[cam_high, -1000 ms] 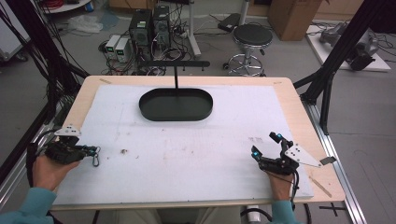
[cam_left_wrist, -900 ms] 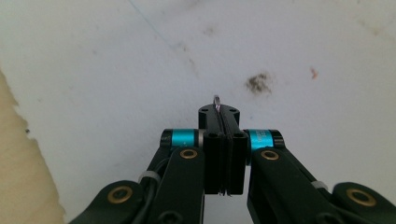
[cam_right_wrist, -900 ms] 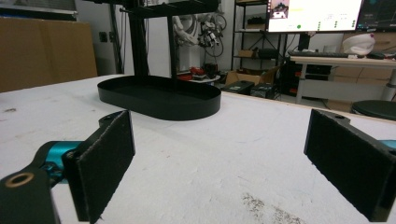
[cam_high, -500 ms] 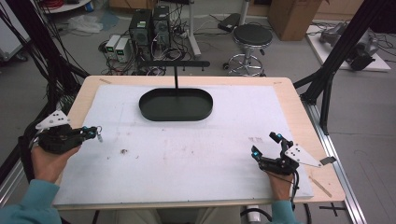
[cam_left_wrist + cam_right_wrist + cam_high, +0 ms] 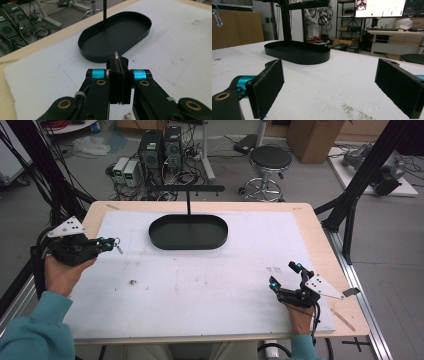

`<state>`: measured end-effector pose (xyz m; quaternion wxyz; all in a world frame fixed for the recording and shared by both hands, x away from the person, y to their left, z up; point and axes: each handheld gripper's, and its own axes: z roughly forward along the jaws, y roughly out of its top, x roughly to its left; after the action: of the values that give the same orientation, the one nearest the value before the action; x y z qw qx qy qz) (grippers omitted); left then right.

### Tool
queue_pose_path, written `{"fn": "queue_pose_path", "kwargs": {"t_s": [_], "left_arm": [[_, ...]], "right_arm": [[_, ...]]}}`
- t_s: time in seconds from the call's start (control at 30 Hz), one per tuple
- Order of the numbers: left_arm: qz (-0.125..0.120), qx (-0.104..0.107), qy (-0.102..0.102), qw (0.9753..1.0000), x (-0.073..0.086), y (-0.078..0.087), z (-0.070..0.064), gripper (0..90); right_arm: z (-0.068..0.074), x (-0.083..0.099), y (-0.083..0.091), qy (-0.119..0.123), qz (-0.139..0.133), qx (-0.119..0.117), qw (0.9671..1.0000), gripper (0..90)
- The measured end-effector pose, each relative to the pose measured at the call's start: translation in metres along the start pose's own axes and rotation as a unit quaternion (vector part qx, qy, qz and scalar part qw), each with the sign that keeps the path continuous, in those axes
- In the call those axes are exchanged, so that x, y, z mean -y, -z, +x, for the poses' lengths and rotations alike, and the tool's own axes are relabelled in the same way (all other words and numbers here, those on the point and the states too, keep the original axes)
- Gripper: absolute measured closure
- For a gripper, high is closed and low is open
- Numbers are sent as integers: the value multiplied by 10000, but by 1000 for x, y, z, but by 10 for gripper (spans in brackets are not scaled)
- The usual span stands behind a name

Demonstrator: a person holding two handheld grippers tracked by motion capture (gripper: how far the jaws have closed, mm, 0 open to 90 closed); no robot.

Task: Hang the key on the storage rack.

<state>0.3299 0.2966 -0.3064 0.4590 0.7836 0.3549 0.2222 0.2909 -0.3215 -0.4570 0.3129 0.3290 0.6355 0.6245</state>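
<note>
Left claw (image 5: 106,243), lifted above the left part of the worktop (image 5: 210,285), its jaws pressed together on a small metal key ring (image 5: 118,246). In the left gripper view the ring (image 5: 116,55) shows as a thin, glinting edge standing up between the two pads, with very little of it clear of them. From the right gripper view the same ring (image 5: 217,17) appears as a small silvery loop hanging in the air at upper left. Beyond it lies the black oval tray (image 5: 188,232), from which a slim post rises to a crossbar (image 5: 186,188) carrying small pegs; the ring is near the tray but well apart from the bar.

Right claw (image 5: 287,276), resting low on the worktop at the right, jaws spread wide with nothing between them.

Handling, as judged: the ring is likely light, stiff and smooth, so it may swivel or slip in a flat pinch. The hold is best kept on one side of the loop, leaving the open part free for threading over a peg. It should not break if dropped, but being small it may bounce or roll away.
</note>
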Motion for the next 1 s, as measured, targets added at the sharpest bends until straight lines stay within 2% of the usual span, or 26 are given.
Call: {"fn": "queue_pose_path", "kwargs": {"t_s": [0.07, 0.2, 0.3, 0.37, 0.5, 0.67, 1.0], "left_arm": [[11, 34, -43, 10000, -6, -2, 0, 885], [-138, 118, -84, 9998, -21, -8, 2, 885], [-190, 168, -20, 9997, -31, -11, 5, 885], [-219, 167, -49, 9996, -38, -14, 7, 885], [-219, 243, -68, 9994, -51, -23, 11, 885], [-358, 391, -122, 9985, -66, -34, 16, 885], [-204, 607, -133, 9979, -93, -59, 28, 885]], "right_arm": [[0, 0, 0, -4, -2, 0, 10000, 81], [0, 0, 0, 9, -3, 3, 10000, 81], [0, 0, 0, 7, -4, 3, 10000, 81], [0, 0, 1, 2, -6, -14, 10000, 81], [0, 0, 1, -1, -7, -14, 10000, 81], [1, 0, 1, -45, 12, -5, 10000, 81], [0, 0, 0, -3, -8, -12, 10000, 81]]}}
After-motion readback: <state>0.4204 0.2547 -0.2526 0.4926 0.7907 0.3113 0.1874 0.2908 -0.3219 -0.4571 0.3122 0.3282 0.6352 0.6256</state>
